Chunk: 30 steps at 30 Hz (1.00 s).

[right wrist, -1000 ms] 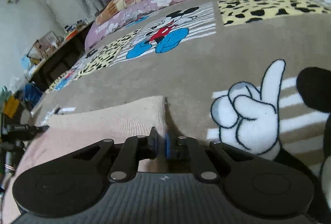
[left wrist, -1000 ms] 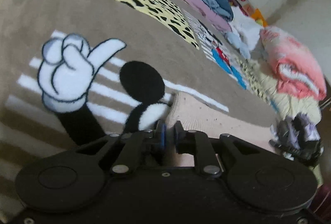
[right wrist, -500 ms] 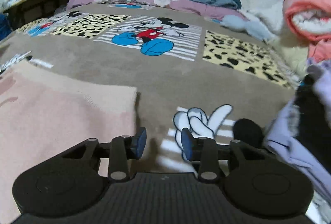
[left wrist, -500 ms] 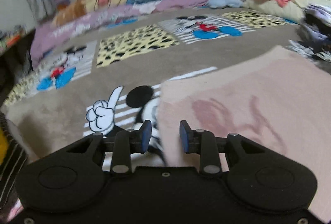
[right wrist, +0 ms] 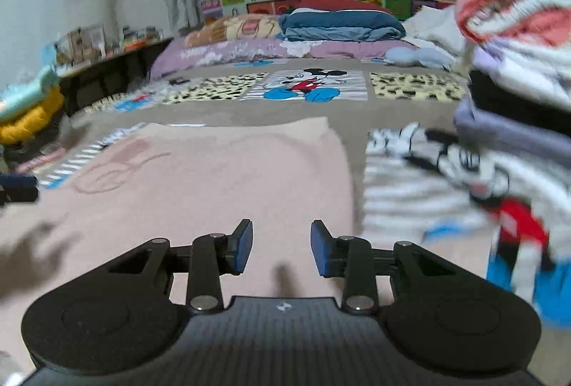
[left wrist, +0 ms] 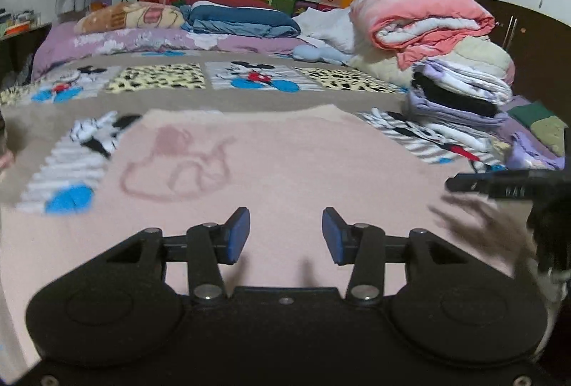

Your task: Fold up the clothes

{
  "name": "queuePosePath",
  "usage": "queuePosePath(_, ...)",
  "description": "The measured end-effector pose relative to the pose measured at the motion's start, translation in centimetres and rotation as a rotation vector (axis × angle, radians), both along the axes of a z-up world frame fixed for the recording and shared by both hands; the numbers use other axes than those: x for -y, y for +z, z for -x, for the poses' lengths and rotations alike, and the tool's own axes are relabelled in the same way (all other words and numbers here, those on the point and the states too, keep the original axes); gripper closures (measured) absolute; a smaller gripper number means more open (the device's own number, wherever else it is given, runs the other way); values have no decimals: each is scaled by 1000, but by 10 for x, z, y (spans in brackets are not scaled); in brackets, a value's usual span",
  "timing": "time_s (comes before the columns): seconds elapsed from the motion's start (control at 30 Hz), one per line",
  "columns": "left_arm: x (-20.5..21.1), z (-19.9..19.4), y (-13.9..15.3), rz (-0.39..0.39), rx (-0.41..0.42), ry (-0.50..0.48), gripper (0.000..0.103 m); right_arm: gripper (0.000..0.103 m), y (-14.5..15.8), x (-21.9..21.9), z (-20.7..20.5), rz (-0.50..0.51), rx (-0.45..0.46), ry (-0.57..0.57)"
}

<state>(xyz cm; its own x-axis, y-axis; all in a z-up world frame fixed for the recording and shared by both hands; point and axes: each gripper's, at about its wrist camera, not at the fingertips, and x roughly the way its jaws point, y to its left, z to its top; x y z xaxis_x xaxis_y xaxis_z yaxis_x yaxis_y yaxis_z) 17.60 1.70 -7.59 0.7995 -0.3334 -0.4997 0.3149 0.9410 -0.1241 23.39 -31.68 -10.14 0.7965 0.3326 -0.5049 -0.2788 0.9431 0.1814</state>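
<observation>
A pale pink knit garment (left wrist: 285, 168) with a faint darker pink drawing lies spread flat on the brown Mickey Mouse blanket (left wrist: 249, 100); it also shows in the right wrist view (right wrist: 221, 179). My left gripper (left wrist: 285, 236) is open and empty, raised over the garment's near part. My right gripper (right wrist: 281, 252) is open and empty, over the garment near its right edge. The right gripper's body (left wrist: 517, 186) shows at the right edge of the left wrist view.
A stack of folded clothes (left wrist: 460, 100) stands right of the garment, close in the right wrist view (right wrist: 517, 100). A pink quilt (left wrist: 421, 18) and pillows (left wrist: 242, 22) lie at the back. A dark shelf with clutter (right wrist: 100, 65) is at the left.
Both grippers let go of the garment's far edge, opened wide and pulled back toward the near side. The garment now lies flat in front of both.
</observation>
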Motion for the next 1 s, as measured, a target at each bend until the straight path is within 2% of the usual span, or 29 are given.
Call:
queuePosePath(0.23, 39, 44, -28, -32, -32, 0, 60, 67, -24, -34, 88, 4, 21, 32)
queuePosePath(0.33, 61, 65, -42, -126, 16, -5, 58, 67, -31, -47, 113, 35, 47, 53)
queuePosePath(0.37, 70, 71, -54, -176, 24, -27, 52, 67, -32, -51, 120, 53, 60, 59)
queuePosePath(0.4, 80, 76, -69, -232, 31, -32, 51, 66, -35, -54, 124, 75, 63, 63)
queuePosePath(0.5, 97, 98, -80, -341, 149, 20, 51, 64, -48, -55, 132, 88, 13, 52)
queuePosePath(0.63, 98, 104, -72, -327, 115, 32, 50, 64, -43, -51, 146, 69, -11, 36)
queuePosePath(0.7, 96, 110, -71, -321, 105, 31, 50, 64, -44, -42, 154, 5, -25, 14)
queuePosePath(0.77, 101, 118, -72, -336, 97, 0, 44, 64, -46, -31, 162, -63, -42, -9)
queuePosePath(0.83, 106, 126, -73, -351, 89, -32, 44, 64, -49, -17, 169, -150, -67, -42)
queuePosePath(1.0, 129, 135, -56, -363, 145, -102, 41, 64, -64, 37, 181, -461, -108, -198)
